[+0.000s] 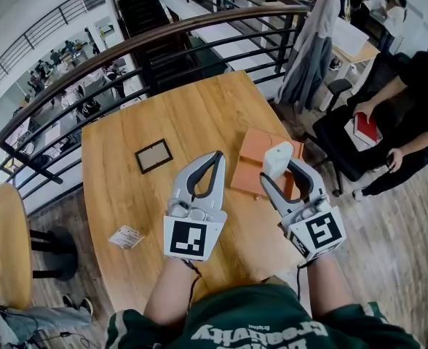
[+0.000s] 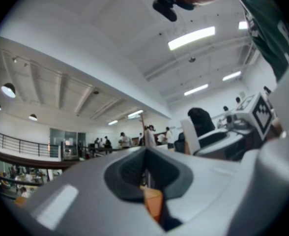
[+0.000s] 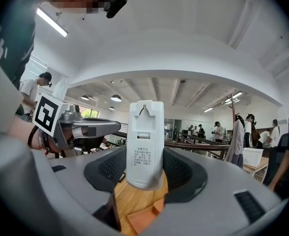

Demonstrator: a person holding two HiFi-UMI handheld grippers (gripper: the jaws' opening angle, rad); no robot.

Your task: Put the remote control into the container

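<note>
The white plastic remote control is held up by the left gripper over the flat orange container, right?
Not quite. The right gripper holds the white plastic remote control over the flat orange container; the left gripper is shut and empty. The right gripper view shows the jaws on it.

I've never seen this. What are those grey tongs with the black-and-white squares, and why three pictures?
No robot here: a person holds a two-jaw gripper in each hand. One picture comes from a camera on the person's head, looking down; the other two from cameras riding on each gripper. On the wooden table lie an orange container, a small dark frame and a little card. The right gripper clamps a white remote control upright, roughly over the container's edge. The left gripper is shut and empty.
</note>
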